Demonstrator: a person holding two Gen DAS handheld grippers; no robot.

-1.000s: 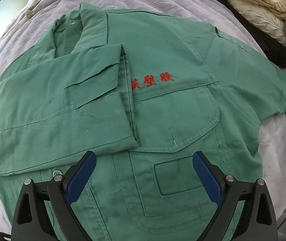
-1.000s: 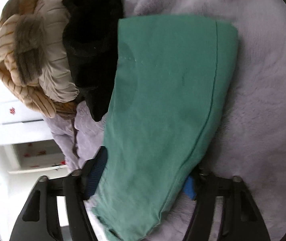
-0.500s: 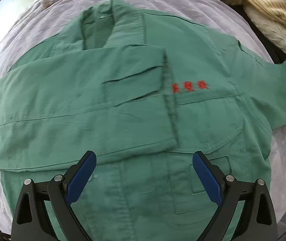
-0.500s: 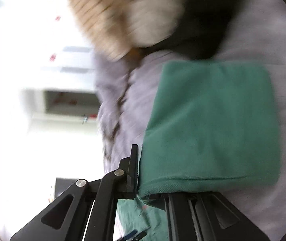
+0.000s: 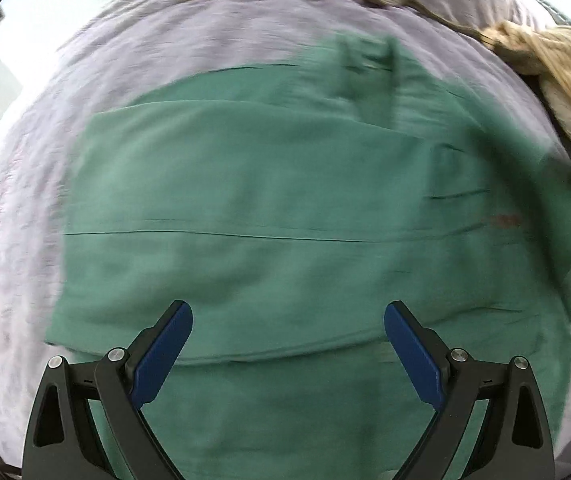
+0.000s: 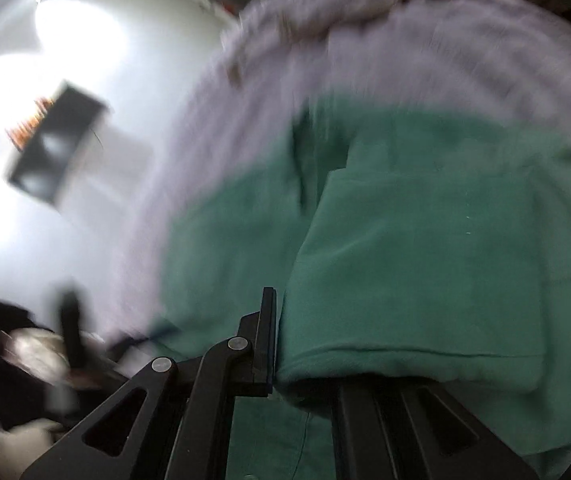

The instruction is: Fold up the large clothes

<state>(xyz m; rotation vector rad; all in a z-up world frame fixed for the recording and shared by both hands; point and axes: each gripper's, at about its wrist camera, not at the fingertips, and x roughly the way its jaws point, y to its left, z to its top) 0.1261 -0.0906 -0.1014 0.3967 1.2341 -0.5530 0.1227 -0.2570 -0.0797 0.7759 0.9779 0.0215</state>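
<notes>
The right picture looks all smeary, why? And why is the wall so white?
Right wrist view: motion blur smears the green jacket and lilac blanket; bright light washes the wall out; the claw stays sharp, shut on a sleeve. Left wrist view: milder blur, worst toward the upper right; the open claw is crisp; fisheye bulges the bed.

Lilac bedspread (image 5: pixel 205 40); tan striped garment (image 5: pixel 565 64) far right, blurred.

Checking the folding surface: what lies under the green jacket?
The green jacket lies on a lilac quilted blanket, showing past its edges. Whatever is beneath the jacket's middle is covered.
</notes>
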